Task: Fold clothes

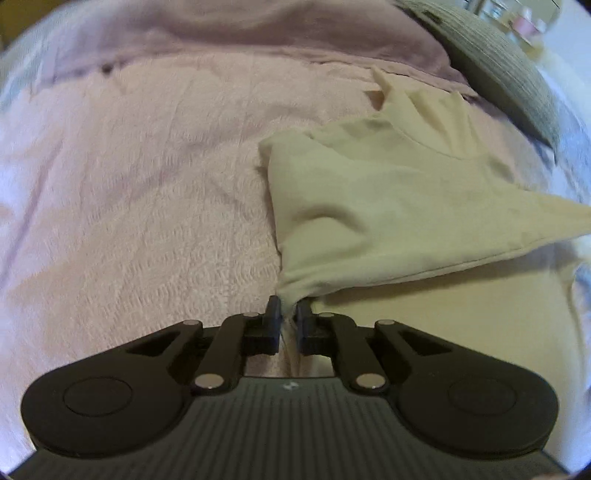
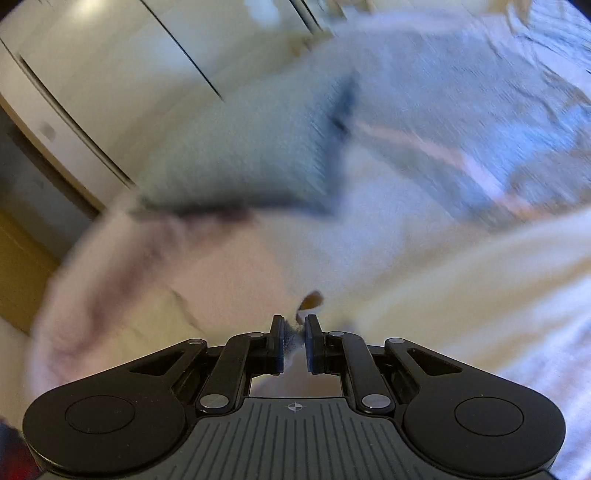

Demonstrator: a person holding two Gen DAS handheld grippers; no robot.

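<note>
1. Bedspread (image 1: 129, 203): pink, textured, covering the whole work surface. A mauve blanket (image 1: 221, 33) lies bunched along its far edge, with a grey ribbed pillow (image 1: 498, 70) at the far right corner.
2. Garment (image 1: 388, 206): cream, soft cloth, lying on the right part of the bedspread. One layer is lifted and drawn taut between two corners, over a flat lower layer nearer the camera. Collar or sleeve parts stick up at the far end. In the right wrist view it shows as a blurred cream band (image 2: 461, 280).
3. Left gripper (image 1: 289, 308): jaws clenched on the near corner of the lifted layer; cloth bunches between the pads and pulls tight from them.
4. Right gripper (image 2: 294, 326): jaws nearly closed, pinching a small tuft of pale fabric, by appearance another corner of the same garment. The picture is heavily blurred, so the exact spot cannot be told.
5. Progress, as judged: partway. One fold seems to be in hand, with both corners gripped and raised. Left to do: lay this layer over, flatten it, tuck the far parts in, and make any further folds.
</note>
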